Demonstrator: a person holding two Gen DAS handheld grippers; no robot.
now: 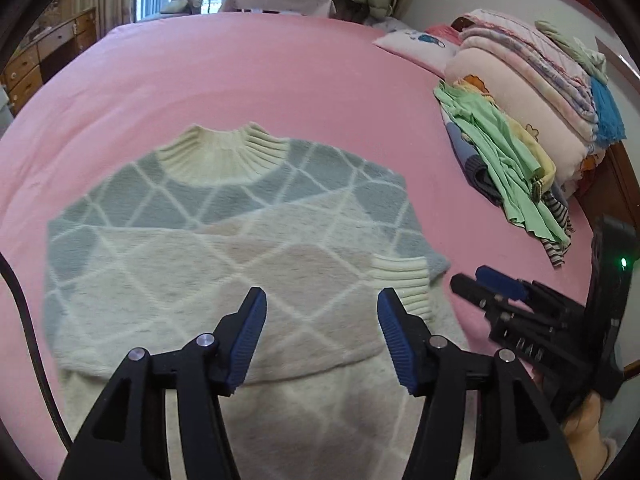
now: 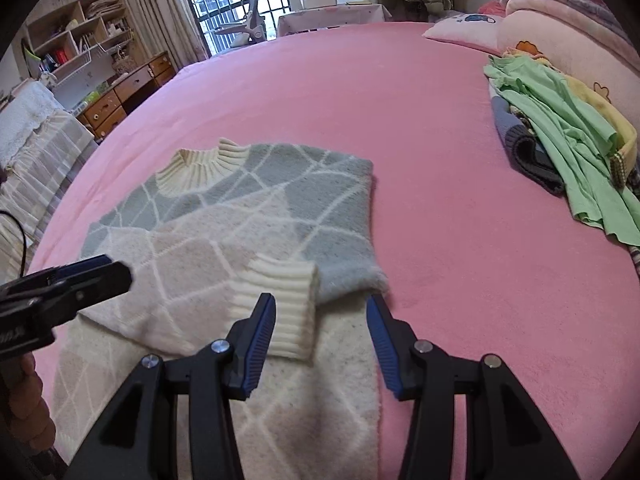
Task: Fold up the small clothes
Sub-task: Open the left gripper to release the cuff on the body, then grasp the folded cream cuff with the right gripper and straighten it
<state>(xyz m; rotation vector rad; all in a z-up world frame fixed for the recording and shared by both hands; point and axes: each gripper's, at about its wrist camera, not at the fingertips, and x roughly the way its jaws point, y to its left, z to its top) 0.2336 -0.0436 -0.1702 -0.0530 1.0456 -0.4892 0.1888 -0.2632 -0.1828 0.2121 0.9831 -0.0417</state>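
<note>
The sweater (image 1: 240,248) is spread on the bed (image 1: 280,72), sleeves folded across, likely ready for halving. The left gripper (image 1: 322,334) and right gripper (image 2: 320,340) are held half open and empty above it.

The middle of the pink bed (image 2: 420,128) lies bare beyond my sweater (image 2: 224,216) and to its right, so I have open room to sweep there; along the bed's right edge a heap of green and striped clothes (image 2: 560,136) spills inward, backed by stacked blankets (image 1: 520,92) and a pillow (image 1: 416,42); that side is blocked; my left gripper (image 1: 322,308) hangs over the sweater's front, jaws apart with nothing between them; my right gripper (image 2: 320,314) sits just beside it at the folded cuff (image 2: 280,304), crowding the bed's near edge.
</note>
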